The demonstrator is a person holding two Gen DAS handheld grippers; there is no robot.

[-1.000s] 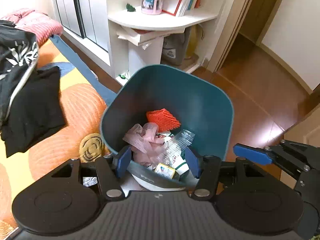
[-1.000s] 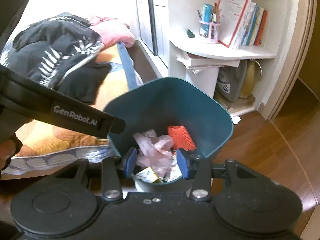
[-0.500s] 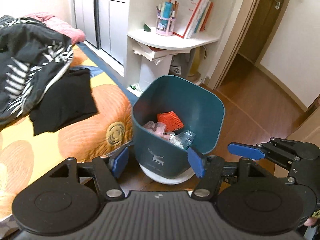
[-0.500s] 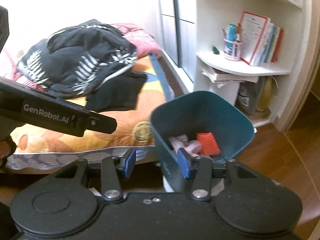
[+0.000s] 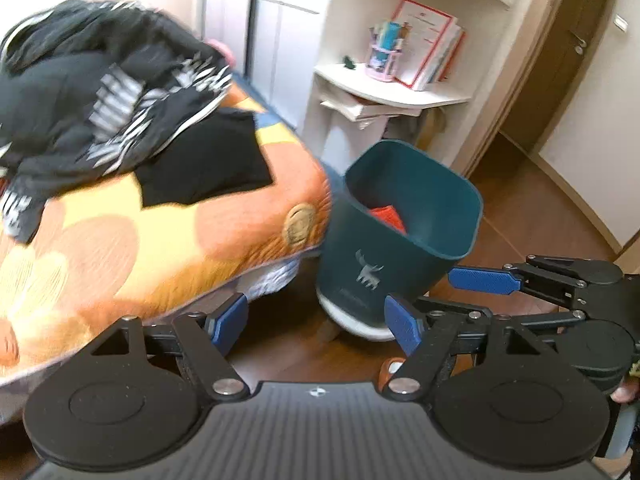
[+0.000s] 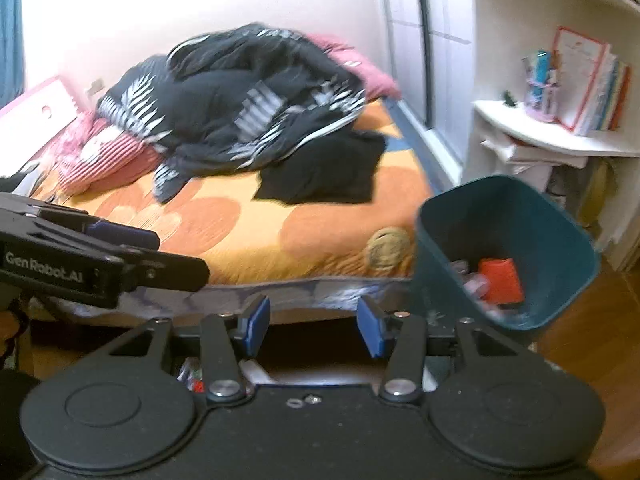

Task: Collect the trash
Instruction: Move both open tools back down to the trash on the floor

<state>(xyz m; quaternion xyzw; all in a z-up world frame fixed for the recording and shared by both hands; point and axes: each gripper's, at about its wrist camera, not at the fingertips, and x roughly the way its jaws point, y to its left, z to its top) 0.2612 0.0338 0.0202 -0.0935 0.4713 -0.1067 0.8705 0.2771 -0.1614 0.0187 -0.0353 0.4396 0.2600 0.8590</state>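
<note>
The teal bin (image 5: 404,240) stands on the wooden floor (image 5: 520,216) against the bed's (image 5: 160,240) corner, an orange scrap (image 6: 500,280) inside. The left gripper (image 5: 316,322) and right gripper (image 6: 312,322) have both just been opening, jaws apart, nothing between them

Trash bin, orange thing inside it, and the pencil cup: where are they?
Trash bin (image 5: 372,264), left wrist view, front wall by the deer logo.
Orange thing (image 6: 500,280), right wrist view, its middle.
Pencil cup (image 5: 383,63), left wrist view, its side.
</note>
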